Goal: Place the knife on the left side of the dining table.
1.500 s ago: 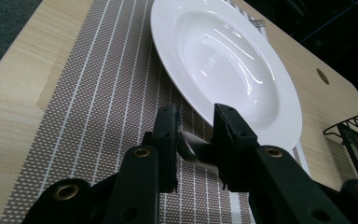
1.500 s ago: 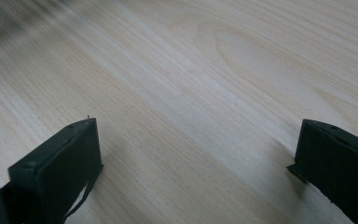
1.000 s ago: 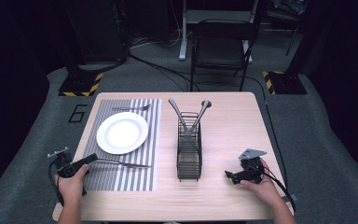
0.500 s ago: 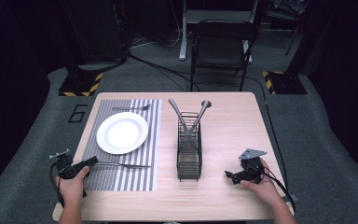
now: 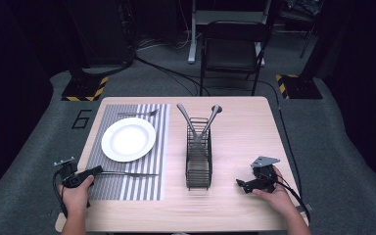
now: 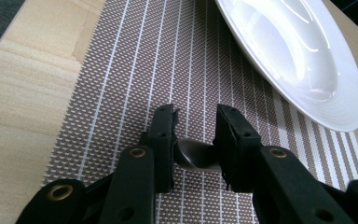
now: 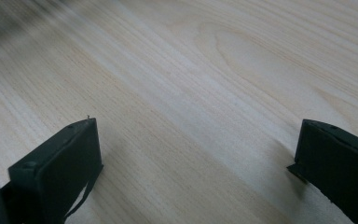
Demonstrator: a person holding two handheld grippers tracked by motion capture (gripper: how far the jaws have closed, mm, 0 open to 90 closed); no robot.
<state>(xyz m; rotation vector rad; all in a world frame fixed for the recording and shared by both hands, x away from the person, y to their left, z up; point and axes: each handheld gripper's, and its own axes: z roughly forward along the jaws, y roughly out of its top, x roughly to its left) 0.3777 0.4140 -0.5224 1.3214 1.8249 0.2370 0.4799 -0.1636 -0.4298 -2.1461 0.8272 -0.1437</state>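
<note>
High view: a wooden table [image 5: 245, 122] carries a striped grey-and-white placemat [image 5: 127, 188] as the reference landmark. A round white plate [image 5: 128, 139] sits on the placemat's middle, glossy and unmarked. A metal fork [image 5: 138, 113] lies across the placemat's far end, beyond the plate. A slim metal utensil [image 5: 132, 174] lies crosswise on the placemat's near part, on the person's side of the plate; its far end cannot be identified. The left gripper [image 5: 95, 171], held in the left hand [image 5: 76, 191] at the placemat's near left edge, is closed on that utensil's handle end; in the left gripper view the jaws clamp a rounded, dull silver handle tip just above the weave. A black wire caddy [image 5: 199, 159] stands just right of the placemat, holding two grey utensils [image 5: 196, 120] that lean apart in a V. The right gripper [image 5: 242, 184] rests well right of the placemat, jaws spread wide over bare wood, holding nothing.
</note>
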